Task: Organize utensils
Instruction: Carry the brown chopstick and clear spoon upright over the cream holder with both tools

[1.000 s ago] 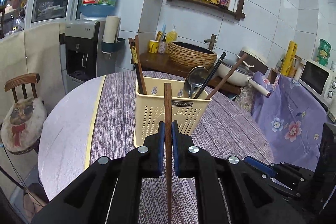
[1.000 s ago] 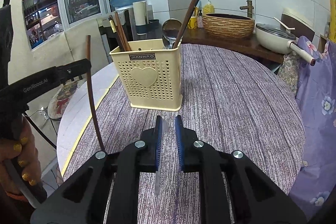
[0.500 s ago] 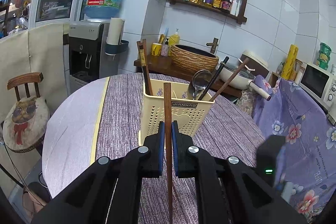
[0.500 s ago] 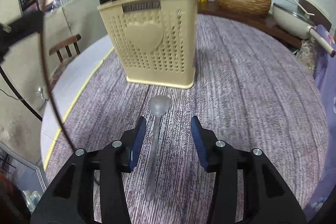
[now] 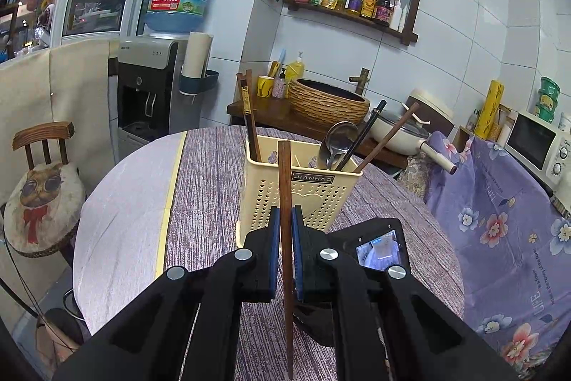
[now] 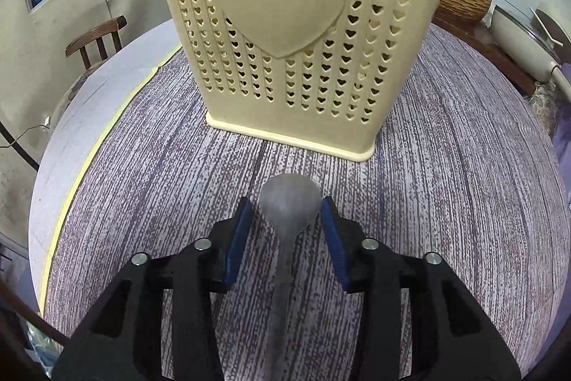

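Observation:
My left gripper (image 5: 283,213) is shut on a brown wooden chopstick (image 5: 284,174), held upright in front of the cream perforated utensil caddy (image 5: 314,191). The caddy holds chopsticks at its left end and a metal spoon (image 5: 337,141) with more sticks at its right. In the right wrist view, a translucent grey plastic spoon (image 6: 289,206) lies on the table just before the caddy (image 6: 285,6), bowl toward it. My right gripper (image 6: 285,202) is low over the spoon. Its jaws are closing with the bowl between the blue pads (image 6: 237,238), and a small gap shows on the left.
The round table has a purple woven cloth (image 6: 446,166) and a bare pale strip (image 5: 125,202) on its left. A chair with a cat cushion (image 5: 43,199) and a water dispenser (image 5: 150,88) stand left. A floral purple cover (image 5: 499,220) lies right, and a counter with a woven basin (image 5: 328,99) stands behind.
My right gripper went from shut to open, sank toward the table and closed in on the caddy; its jaws now flank the spoon's bowl. The left gripper still holds the chopstick.

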A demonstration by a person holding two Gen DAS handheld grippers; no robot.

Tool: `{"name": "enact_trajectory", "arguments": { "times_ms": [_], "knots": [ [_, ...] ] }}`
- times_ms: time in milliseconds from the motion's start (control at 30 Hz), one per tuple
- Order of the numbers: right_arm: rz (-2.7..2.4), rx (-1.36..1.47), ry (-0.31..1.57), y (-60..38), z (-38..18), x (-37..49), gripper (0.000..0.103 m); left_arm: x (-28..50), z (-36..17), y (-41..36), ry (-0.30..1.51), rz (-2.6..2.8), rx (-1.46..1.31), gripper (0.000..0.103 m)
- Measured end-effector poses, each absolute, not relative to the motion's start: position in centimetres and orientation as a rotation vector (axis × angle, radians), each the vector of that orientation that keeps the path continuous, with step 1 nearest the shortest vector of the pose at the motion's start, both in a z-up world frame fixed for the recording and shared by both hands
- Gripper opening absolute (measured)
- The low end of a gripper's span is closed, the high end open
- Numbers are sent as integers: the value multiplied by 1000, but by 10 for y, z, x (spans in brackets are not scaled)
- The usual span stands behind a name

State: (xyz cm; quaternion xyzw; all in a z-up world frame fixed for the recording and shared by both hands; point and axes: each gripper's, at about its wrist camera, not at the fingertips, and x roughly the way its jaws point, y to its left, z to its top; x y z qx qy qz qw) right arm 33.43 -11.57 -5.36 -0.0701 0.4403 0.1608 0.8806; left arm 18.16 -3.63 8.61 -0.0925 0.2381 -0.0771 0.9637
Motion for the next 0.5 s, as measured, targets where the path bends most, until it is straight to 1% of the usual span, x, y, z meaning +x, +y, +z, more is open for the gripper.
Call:
{"name": "enact_trajectory", "arguments": {
  "times_ms": [200,500],
  "knots": [
    [358,-104,900,-117,-48,335,36,179,87,-38,480,-157,-186,8],
    [398,0,723,-152,13,293,36,178,88,-37,478,-155,-192,8]
  ]
}}
